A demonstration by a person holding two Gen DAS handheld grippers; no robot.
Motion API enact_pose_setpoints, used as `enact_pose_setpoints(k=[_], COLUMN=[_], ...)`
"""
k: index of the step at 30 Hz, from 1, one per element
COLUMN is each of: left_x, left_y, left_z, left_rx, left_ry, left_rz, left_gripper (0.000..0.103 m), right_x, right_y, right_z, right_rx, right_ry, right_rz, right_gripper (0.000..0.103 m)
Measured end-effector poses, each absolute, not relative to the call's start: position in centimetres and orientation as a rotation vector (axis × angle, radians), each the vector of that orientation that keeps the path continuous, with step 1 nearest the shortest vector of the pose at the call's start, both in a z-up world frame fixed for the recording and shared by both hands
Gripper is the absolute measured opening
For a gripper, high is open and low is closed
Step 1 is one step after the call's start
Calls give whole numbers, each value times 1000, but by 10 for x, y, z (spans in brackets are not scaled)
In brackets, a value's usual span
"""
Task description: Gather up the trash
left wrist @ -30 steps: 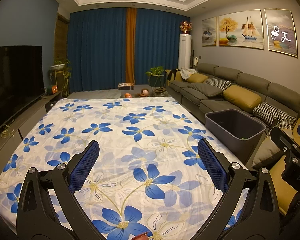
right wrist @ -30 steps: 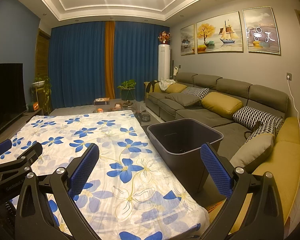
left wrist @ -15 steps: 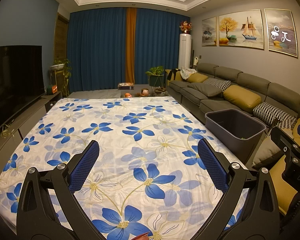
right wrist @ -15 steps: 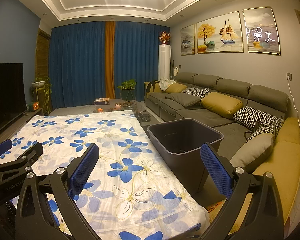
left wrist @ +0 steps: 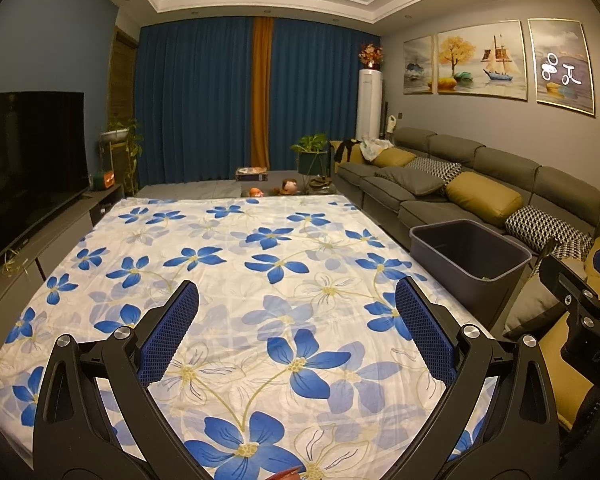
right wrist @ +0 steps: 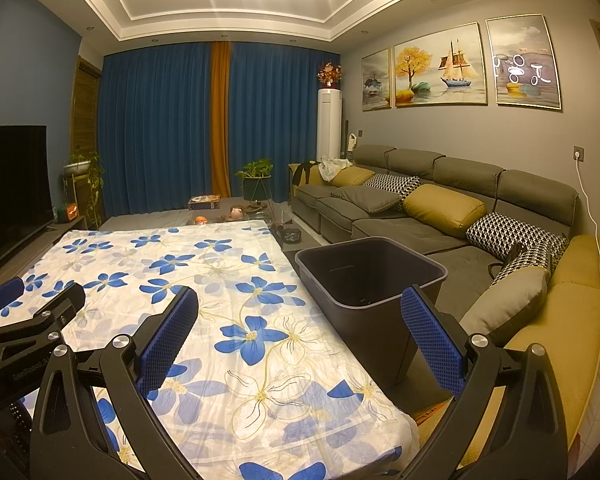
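Observation:
A dark grey trash bin stands on the floor at the right edge of the table, also in the right wrist view; a small green scrap shows inside it. The table carries a white cloth with blue flowers, also seen from the right wrist. My left gripper is open and empty above the near part of the cloth. My right gripper is open and empty over the table's right edge, beside the bin. A small reddish scrap peeks in at the bottom edge of the left wrist view.
A grey sofa with yellow and patterned cushions runs along the right wall behind the bin. A TV on a low cabinet stands at the left. Plants, toys and a box lie on the floor beyond the table's far end.

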State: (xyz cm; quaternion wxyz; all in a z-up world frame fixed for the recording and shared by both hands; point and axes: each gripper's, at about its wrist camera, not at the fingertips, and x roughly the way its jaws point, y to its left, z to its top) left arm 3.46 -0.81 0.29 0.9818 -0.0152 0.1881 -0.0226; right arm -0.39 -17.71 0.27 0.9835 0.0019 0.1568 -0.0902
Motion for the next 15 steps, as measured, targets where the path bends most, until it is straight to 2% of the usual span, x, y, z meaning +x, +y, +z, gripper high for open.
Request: enact_pose_setpoints(k=[3,4,6,11,15], left_x=[32,32,32,32,33], left_y=[-7,-6,-6,-7,-10], left_z=[2,2,2,2,2], left_rx=[-28,-28,-27,-18,-5], left_ry=[358,354,353,365,374], left_rz=[-48,-48,-46,-58,-47], left_gripper=[94,85,81,81,90], right_x=[-5,-4,-5,-5,-6], right_y=[-177,-177,-177,-177,-179], right_z=[1,2,2,0,0], right_rx=[3,3,4,6,6], right_ry=[316,317,317,315,314], right_rz=[-181,-181,-179,-178,-178], right_gripper=[98,98,98,98,98])
